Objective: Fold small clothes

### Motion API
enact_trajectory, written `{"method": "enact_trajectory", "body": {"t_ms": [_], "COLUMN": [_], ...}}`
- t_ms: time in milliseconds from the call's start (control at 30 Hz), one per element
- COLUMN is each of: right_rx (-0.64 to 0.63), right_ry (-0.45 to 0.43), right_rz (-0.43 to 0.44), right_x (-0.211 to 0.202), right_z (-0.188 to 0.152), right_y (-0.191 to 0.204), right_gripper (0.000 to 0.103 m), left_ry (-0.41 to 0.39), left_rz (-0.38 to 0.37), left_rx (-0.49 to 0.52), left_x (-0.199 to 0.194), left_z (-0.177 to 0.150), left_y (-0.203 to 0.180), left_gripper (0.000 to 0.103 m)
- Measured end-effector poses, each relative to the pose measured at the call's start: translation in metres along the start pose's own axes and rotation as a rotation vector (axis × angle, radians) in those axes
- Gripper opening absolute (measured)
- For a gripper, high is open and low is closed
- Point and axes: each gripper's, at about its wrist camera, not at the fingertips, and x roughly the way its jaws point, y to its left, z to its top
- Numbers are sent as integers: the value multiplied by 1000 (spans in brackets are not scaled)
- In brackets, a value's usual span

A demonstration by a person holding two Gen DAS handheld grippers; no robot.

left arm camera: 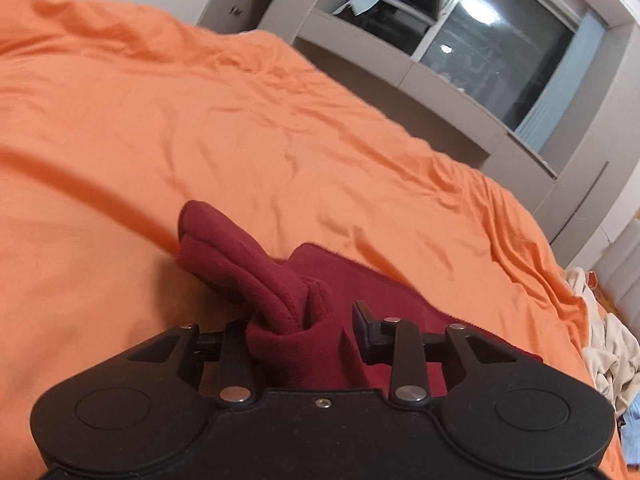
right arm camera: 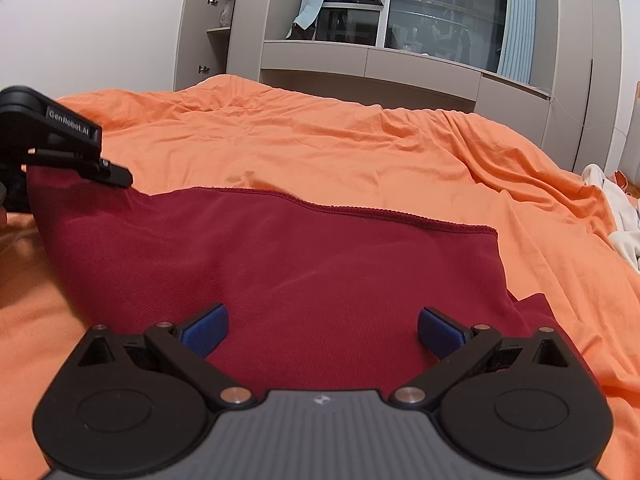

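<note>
Left gripper (left arm camera: 296,336) is pinching garment (right arm camera: 280,280) bunch; right gripper (right arm camera: 322,332) is hovering agape above it on bed (right arm camera: 320,140); advised: smoothing flat before creasing.

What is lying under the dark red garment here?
The dark red garment lies on an orange bed cover, visible all around its edges. Whatever sits directly beneath the fabric is hidden. One bunched part is lifted in the left gripper.
</note>
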Motion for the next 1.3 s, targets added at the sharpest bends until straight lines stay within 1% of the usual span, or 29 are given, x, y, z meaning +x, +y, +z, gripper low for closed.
{"method": "enact_trajectory", "body": {"t_ms": [67, 100, 133, 233, 267, 333, 400, 467, 533, 600, 633, 700, 767, 833, 967, 1100, 1167, 1200, 1267, 1300], "right_rx": [1, 1, 2, 7, 10, 16, 31, 76, 163, 254, 290, 344, 386, 442, 564, 624, 640, 644, 648, 650], "right_ry": [0, 0, 0, 1, 1, 0, 5, 36, 68, 83, 90, 84, 64, 39, -14, -18, -6, 0, 11, 16], "right_rz": [1, 1, 1, 4, 5, 6, 13, 48, 91, 107, 101, 30, -50, -104, -166, -209, -210, -207, -198, -190], "right_x": [0, 0, 0, 1, 1, 0, -2, -6, -14, -23, -26, -35, -46, -57, -78, -84, -81, -80, -78, -76], "right_z": [0, 0, 0, -2, -3, -3, -2, 4, 8, 10, 12, 13, 12, 11, 5, -5, -8, -10, -12, -14], "right_y": [-1, -1, -1, -2, -2, -3, -6, -18, -40, -67, -79, -104, -130, -154, -197, -221, -227, -229, -231, -230], "right_gripper": [103, 103, 103, 103, 103, 103, 103, 103, 103, 103, 103, 103, 103, 103, 103, 103, 103, 103, 103, 103], "left_ry": [-2, -10, -20, -43, -49, -64, -86, -104, -117, -126, -133, -137, -120, -99, -52, 43, 86, 102, 109, 111], "left_rz": [2, 3, 6, 8, 8, 2, -19, -59, -109, -155, -174, -216, -267, -318, -408, -496, -515, -513, -504, -503], "left_rx": [-11, -10, -6, 3, 8, 38, 94, 160, 231, 325, 368, 440, 491, 546, 680, 820, 884, 920, 970, 984], "left_x": [0, -1, -3, -5, -4, -4, -3, -5, -8, -11, -12, -15, -15, -14, -12, -11, -10, -11, -12, -12], "left_z": [0, 0, 0, -2, -2, -2, -1, 2, 6, 6, 5, -2, -11, -21, -56, -99, -117, -126, -137, -141], "left_y": [2, 2, 1, -2, -5, -12, -24, -39, -57, -79, -89, -108, -129, -150, -187, -210, -216, -218, -218, -217], "left_gripper": [32, 28, 26, 25, 24, 19, 18, 18, 17, 17, 17, 17, 17, 17, 17, 17, 18, 19, 20, 23]}}
